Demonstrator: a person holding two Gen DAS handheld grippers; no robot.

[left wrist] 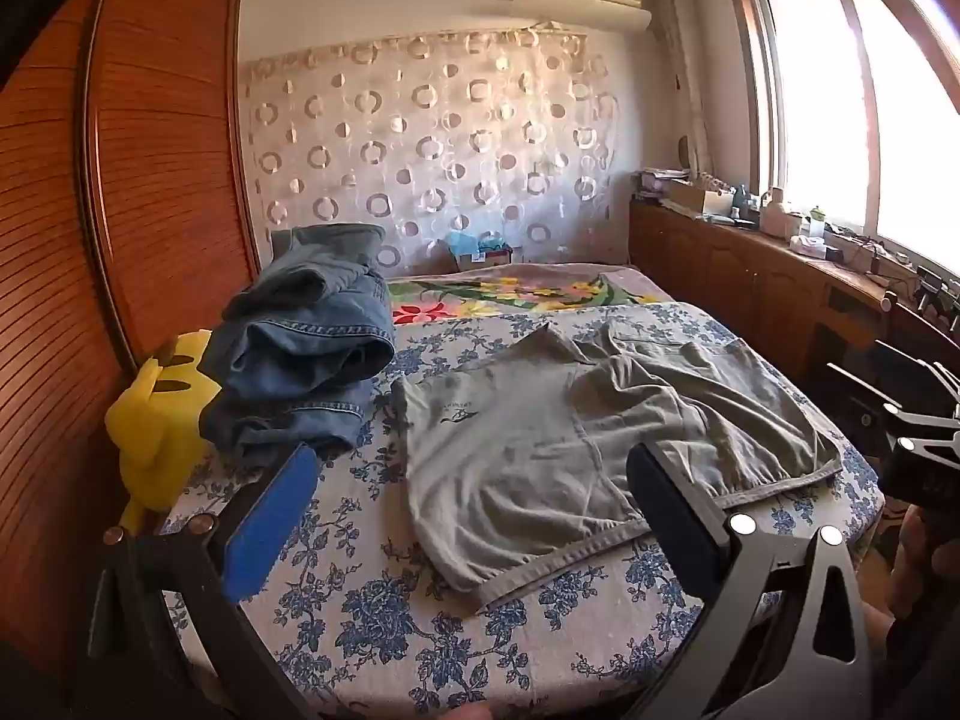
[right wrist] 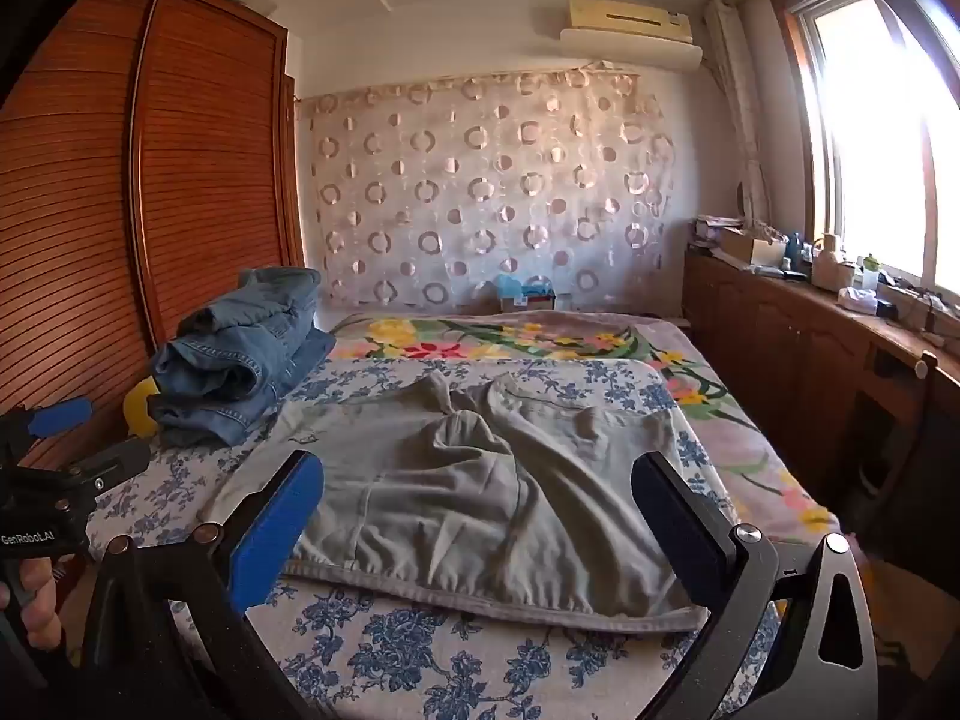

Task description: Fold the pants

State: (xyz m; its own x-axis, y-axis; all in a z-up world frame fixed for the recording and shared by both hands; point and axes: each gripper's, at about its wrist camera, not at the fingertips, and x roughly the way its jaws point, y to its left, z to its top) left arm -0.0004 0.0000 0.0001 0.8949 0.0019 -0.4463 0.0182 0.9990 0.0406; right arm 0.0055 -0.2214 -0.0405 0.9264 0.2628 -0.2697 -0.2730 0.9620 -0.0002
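Fingers [right wrist: 276,516] apart above grey pants [right wrist: 480,492]

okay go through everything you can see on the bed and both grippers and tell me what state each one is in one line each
Grey-green cotton pants: spread out on the bed, rumpled, not yet folded.
Blue denim jeans: piled in a loose heap at the bed's left edge.
Blue-flowered bedsheet: lying flat under the pants.
Left gripper: open, holding nothing.
Right gripper: open, holding nothing.
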